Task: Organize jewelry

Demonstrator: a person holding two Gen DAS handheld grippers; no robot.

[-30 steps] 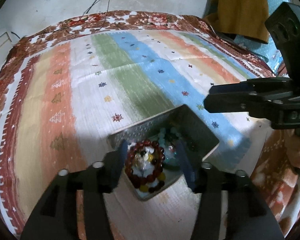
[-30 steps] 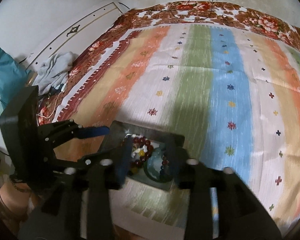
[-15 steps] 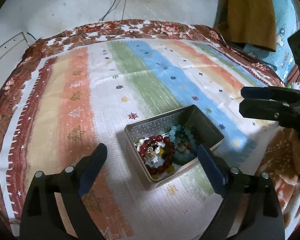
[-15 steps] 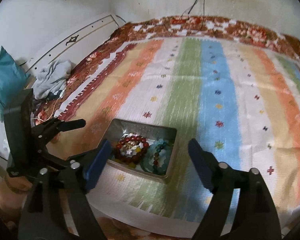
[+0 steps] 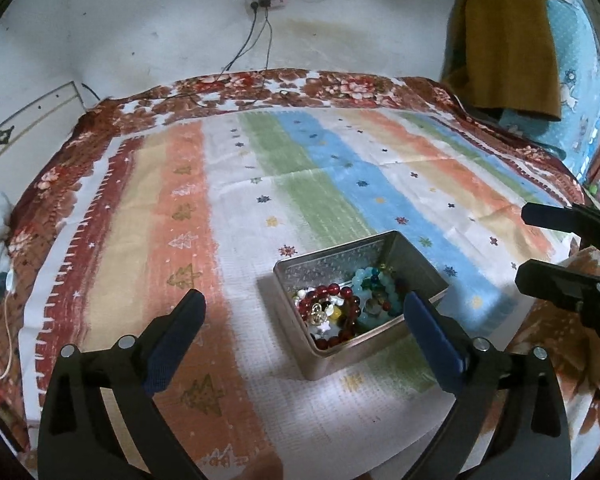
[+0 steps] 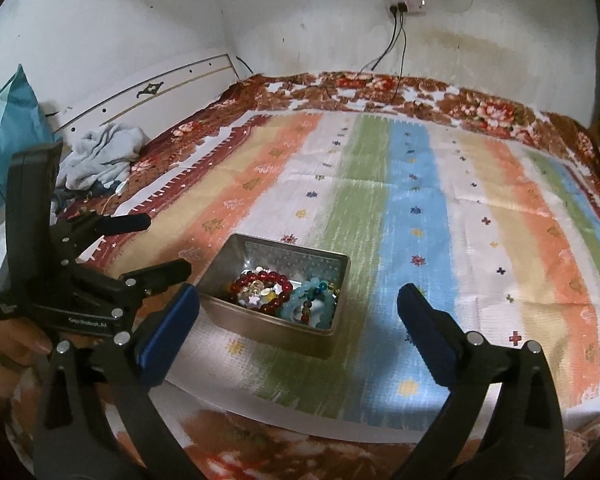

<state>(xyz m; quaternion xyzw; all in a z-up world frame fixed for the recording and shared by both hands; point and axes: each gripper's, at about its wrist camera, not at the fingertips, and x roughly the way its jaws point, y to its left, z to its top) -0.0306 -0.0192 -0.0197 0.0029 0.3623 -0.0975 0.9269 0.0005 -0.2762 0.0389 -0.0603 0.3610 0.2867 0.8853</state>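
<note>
A silver metal tin point(image 5: 340, 354) point(image 6: 260, 326) sits on a striped bedspread. Inside lie a red bead bracelet point(image 5: 342, 312) point(image 6: 260, 282) with small charms and a blue-green bead bracelet point(image 5: 376, 284) point(image 6: 316, 300). My left gripper point(image 5: 304, 316) is open and empty, raised in front of the tin; it also shows at the left of the right wrist view point(image 6: 156, 248). My right gripper point(image 6: 298, 308) is open and empty, near the tin's front; it also shows at the right edge of the left wrist view point(image 5: 540, 244).
The striped cloth point(image 6: 440, 220) covers a bed with a floral brown border point(image 5: 260, 84). A white wall with a socket and cables point(image 6: 400, 4) is behind. Crumpled clothes point(image 6: 100, 152) lie at the left, a mustard cloth and blue pillow point(image 5: 512, 40) at the right.
Both grippers have opened wide and pulled back and up from the tin. The bracelets now lie free inside it.
</note>
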